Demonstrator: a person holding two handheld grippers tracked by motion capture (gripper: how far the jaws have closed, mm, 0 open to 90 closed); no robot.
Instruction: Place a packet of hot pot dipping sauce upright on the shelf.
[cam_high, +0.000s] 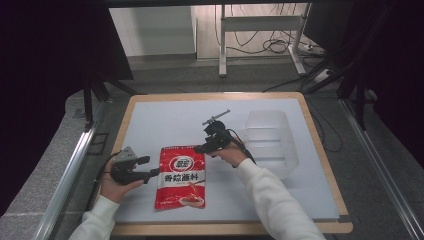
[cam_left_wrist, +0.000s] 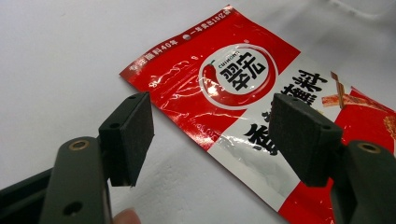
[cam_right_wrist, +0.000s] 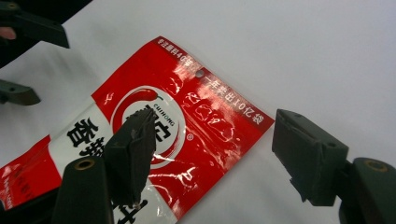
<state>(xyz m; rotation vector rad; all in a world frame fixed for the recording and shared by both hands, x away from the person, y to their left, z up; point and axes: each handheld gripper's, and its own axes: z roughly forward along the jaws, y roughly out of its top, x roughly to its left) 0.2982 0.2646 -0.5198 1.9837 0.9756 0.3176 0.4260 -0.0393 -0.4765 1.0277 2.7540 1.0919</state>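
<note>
Right gripper (cam_high: 200, 148) hovers just above the top right corner of the red seasoning pouch (cam_high: 181, 177), jaws spread apart with nothing pinched between them. Seen through the right gripper view, the right gripper (cam_right_wrist: 215, 154) straddles that corner: one black pad (cam_right_wrist: 133, 149) sits over the pouch's round chilli logo, the other pad (cam_right_wrist: 308, 154) stands off the pouch over bare white surface, and the glossy red top edge with its hang hole lies in the gap.

Across the pouch, the left gripper (cam_high: 148, 168) rests low at the pouch's left edge, held in the person's left hand (cam_high: 116, 186). Its jaws are likewise released and wide. In the left gripper view, the left gripper (cam_left_wrist: 212, 135) has the pouch's (cam_left_wrist: 243, 107) left edge between its pads without contact, the red packet running away up and to the right.

Flat on the white table mat (cam_high: 165, 122), the pouch lies lengthwise toward the person, near the front edge, between the two grippers. A clear plastic bin (cam_high: 272, 142) stands on the mat just right of the right hand (cam_high: 232, 155), well apart from the pouch.
</note>
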